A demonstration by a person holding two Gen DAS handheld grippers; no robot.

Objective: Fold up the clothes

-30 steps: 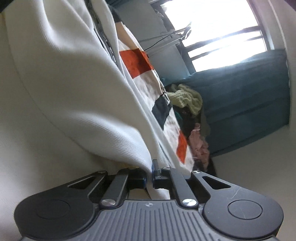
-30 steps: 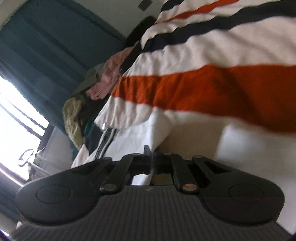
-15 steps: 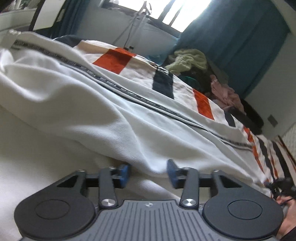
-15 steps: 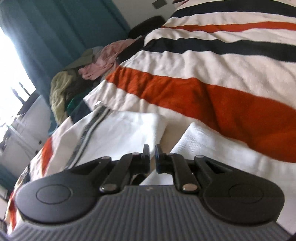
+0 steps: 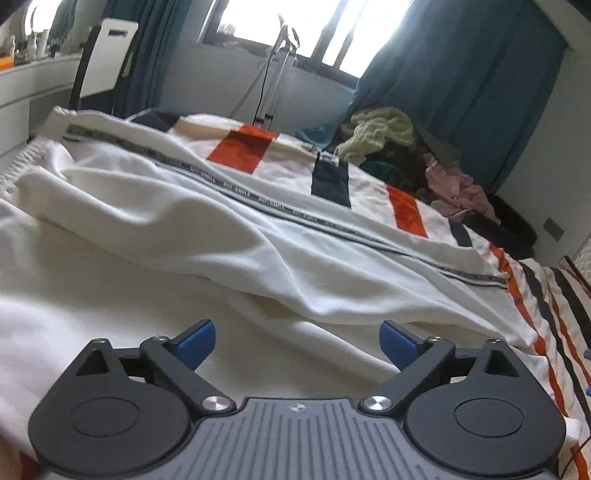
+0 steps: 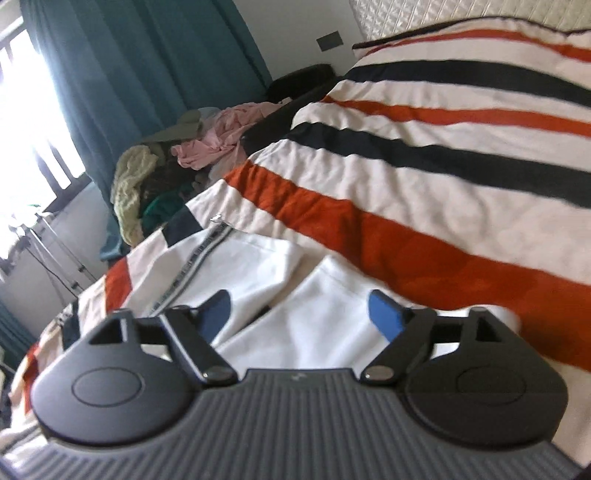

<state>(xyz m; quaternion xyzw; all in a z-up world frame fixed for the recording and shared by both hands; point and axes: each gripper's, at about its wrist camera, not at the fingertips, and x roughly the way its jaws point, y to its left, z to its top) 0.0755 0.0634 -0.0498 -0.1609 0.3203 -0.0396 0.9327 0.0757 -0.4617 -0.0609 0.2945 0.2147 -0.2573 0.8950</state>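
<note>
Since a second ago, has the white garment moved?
Yes. The white garment hung clamped above the striped bedspread; it now lies flat on it, left hand-held gripper open.

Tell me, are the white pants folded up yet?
Not neatly: the white pants lie rumpled and stretched long across the striped blanket, both legs apart.

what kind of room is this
Most likely a bedroom: a bed with a striped cover and quilted headboard, teal curtains at a window, and a heap of clothes beside the bed.
</note>
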